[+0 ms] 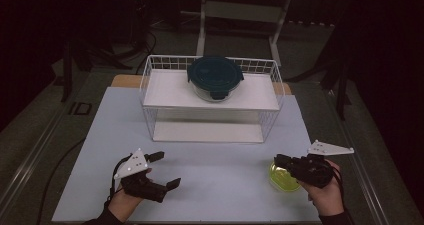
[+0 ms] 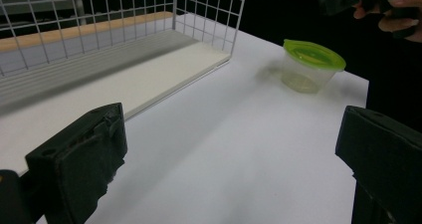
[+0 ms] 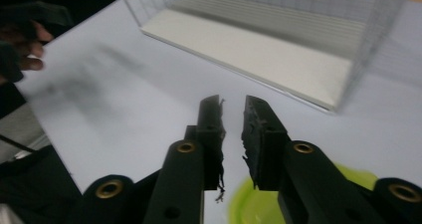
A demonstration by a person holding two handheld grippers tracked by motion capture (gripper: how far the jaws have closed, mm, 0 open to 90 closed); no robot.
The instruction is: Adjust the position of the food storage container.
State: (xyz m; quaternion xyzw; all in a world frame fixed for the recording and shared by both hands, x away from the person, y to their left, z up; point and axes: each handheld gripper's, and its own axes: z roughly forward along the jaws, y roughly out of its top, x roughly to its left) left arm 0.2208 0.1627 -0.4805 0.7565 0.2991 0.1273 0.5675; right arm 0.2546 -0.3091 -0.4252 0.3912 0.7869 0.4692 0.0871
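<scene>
White worktop (image 1: 210,170) holds a green-lidded tub (image 2: 308,64) at its near right corner, where the right hand-held gripper (image 3: 232,117), jaws nearly closed on nothing, hovers over the lid, seemingly approaching to grasp, needing wider jaws; the left hand-held gripper (image 1: 162,169) waits released.

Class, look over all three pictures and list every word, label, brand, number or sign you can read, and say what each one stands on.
None can be read: no print shows on the green lid of the small tub, on the dark-lidded container on the wire rack, or on either gripper. A dark mark left of the table is too small to read.
</scene>
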